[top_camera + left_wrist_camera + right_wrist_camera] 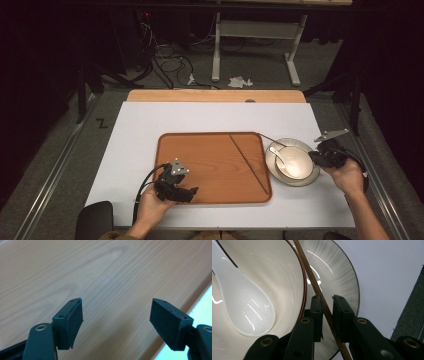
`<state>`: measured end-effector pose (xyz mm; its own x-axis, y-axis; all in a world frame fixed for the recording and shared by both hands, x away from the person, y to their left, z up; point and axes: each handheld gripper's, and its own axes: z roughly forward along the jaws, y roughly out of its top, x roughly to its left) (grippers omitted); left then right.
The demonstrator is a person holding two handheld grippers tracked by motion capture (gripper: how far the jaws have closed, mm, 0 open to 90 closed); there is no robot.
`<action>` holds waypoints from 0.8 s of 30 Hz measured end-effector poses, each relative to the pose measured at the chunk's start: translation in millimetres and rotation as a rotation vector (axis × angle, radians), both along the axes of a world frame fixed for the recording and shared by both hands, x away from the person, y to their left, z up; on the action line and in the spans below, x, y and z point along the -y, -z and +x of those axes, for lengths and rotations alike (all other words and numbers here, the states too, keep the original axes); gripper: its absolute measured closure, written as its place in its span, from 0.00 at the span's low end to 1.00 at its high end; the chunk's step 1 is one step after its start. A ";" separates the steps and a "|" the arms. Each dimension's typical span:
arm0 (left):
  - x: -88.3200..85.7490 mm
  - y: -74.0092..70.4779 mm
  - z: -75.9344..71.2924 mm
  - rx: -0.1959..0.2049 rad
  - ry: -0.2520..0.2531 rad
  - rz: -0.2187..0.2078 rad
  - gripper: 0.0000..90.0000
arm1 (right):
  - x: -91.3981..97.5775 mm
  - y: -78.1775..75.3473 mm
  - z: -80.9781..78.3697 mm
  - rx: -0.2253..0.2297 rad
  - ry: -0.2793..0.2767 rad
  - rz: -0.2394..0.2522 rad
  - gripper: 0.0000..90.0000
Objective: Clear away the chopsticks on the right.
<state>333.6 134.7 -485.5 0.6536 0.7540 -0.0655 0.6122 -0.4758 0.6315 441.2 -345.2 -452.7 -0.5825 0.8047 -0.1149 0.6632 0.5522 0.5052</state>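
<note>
A wooden tray (200,150) lies mid-table with one chopstick (250,162) slanting across its right side. Right of it, a cream bowl (302,156) holding a white spoon (285,161) sits on a grey plate (310,179). My right gripper (313,156) is at the plate's right rim, shut on a second chopstick (272,140) that reaches over the plate toward the tray. The right gripper view shows this gripper (327,298) clamping the chopstick (312,280) beside the bowl (282,277), spoon (247,310) and plate (337,272). My left gripper (192,191) hovers open over the tray's front left, its gripper (117,305) empty above the tray (100,272).
A white mat (140,125) covers the table, with a wooden strip (215,96) showing at the far edge. The tray's raised rim (185,302) runs close to the left gripper's right jaw. Beyond the table, cables and a metal stand (216,55) are on the floor.
</note>
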 end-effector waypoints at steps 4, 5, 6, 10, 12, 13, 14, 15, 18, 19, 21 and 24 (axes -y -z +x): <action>-0.2 -0.1 0.1 0.001 -0.002 -0.003 0.30 | -0.4 -0.4 -1.2 0.000 -0.011 -0.009 0.92; -0.2 -0.1 0.0 0.001 -0.002 -0.003 0.30 | -0.4 -0.2 -1.5 0.005 -0.011 -0.009 0.92; -0.3 -0.1 0.0 0.001 -0.002 -0.003 0.30 | -0.2 0.2 -1.8 0.007 -0.011 -0.002 0.92; -0.2 -0.2 -0.1 0.001 0.000 0.000 0.30 | 0.0 0.1 -3.1 0.003 -0.012 0.004 0.94; -0.3 -0.2 0.0 0.001 -0.002 -0.003 0.30 | -0.1 0.6 -3.6 0.012 -0.015 -0.003 0.95; -0.4 -0.3 0.0 0.001 -0.002 -0.003 0.30 | 0.0 0.9 -4.0 0.013 -0.009 0.003 0.95; -0.4 -0.2 0.1 0.001 -0.002 -0.003 0.30 | 0.5 1.1 -4.2 0.011 -0.007 0.012 0.95; -0.3 -0.2 0.1 0.001 -0.002 -0.003 0.30 | 1.1 1.4 -4.5 0.011 -0.004 0.021 0.95; -0.3 -0.2 0.0 0.001 -0.002 -0.003 0.30 | 3.0 1.6 -4.9 0.017 -0.010 0.028 0.95; -0.4 -0.2 0.1 0.001 -0.002 -0.003 0.30 | 3.0 1.0 -5.6 0.017 -0.006 0.030 0.95; -0.5 -0.3 0.0 0.001 -0.002 -0.003 0.30 | 3.5 -1.2 -7.3 0.028 -0.003 0.032 0.95; -0.4 -0.3 -0.1 0.001 -0.002 -0.003 0.30 | 3.9 -8.7 -11.8 0.050 0.008 0.040 0.95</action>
